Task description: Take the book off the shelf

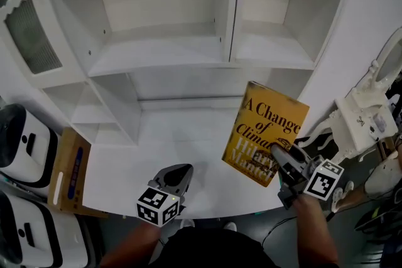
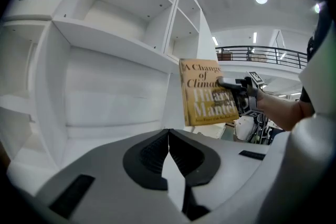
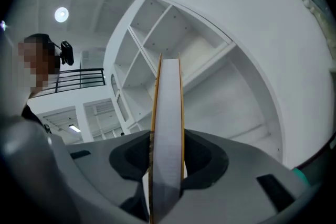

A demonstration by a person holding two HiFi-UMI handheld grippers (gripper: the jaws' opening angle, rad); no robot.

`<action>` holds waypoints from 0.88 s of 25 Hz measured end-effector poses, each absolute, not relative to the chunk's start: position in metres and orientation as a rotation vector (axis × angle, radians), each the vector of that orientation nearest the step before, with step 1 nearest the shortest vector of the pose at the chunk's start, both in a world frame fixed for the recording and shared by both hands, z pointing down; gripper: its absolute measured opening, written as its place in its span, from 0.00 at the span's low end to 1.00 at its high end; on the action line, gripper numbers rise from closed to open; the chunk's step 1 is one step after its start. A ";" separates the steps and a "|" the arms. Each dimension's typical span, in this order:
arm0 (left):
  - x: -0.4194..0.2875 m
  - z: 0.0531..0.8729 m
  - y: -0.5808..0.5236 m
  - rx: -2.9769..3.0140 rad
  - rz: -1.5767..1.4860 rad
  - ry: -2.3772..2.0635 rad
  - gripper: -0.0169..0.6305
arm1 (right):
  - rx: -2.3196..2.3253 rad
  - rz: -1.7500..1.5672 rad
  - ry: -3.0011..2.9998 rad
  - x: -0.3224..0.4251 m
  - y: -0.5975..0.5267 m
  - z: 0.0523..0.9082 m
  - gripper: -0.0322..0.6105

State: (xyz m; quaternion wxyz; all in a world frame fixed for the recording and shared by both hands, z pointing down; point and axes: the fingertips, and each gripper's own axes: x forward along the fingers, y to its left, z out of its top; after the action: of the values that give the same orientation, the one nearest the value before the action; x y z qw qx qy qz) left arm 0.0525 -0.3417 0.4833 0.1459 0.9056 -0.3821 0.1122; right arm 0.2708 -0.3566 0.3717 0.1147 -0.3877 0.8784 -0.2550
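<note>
Past the pull-out, to judge by the layout: grips the yellow hardback book (image 1: 267, 135) at its near lower corner in the right gripper (image 1: 281, 154), pads clenched on the covers with the page block edge-on between them. Holds the volume clear of the tall white-painted shelf unit (image 1: 163, 53), out in front of its empty right-hand compartments and over the right end of the white ledge (image 1: 188, 147). Seems lifted off that ledge, though hard to confirm from above. Keeps the front cover tilted, top edge leaning far and left (title fully readable from the head camera).

Next, probably: draw the book nearer and away from the shelf, or set it down flat. Calls for a firm, steady pinch, since a single-corner hold on a hardback invites pivoting or sagging. Calls also for a smooth path, without clipping the shelf's right upright.

Pose on the right: right forearm (image 1: 314, 229) reaching in from the near right, gripper aimed far and left, marker cube on the near side.

Pose on the left: left gripper (image 1: 178, 171) low over the near edge of the ledge, well apart from the book and to its left, aimed at the lower shelf opening. Pressed tip to tip on nothing, idle for now, with the left forearm (image 1: 135, 238) just behind it.
</note>
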 end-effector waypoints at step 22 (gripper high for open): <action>0.019 0.536 -0.322 2.492 0.441 -1.144 0.04 | -0.907 -1.910 2.446 0.154 -0.379 0.685 0.29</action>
State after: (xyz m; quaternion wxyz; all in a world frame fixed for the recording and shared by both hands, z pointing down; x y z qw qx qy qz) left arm 0.0192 -0.3223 0.5357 0.1810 0.8825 -0.4050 0.1563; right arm 0.1542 -0.3791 0.6853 -0.0461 -0.2802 0.7557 -0.5901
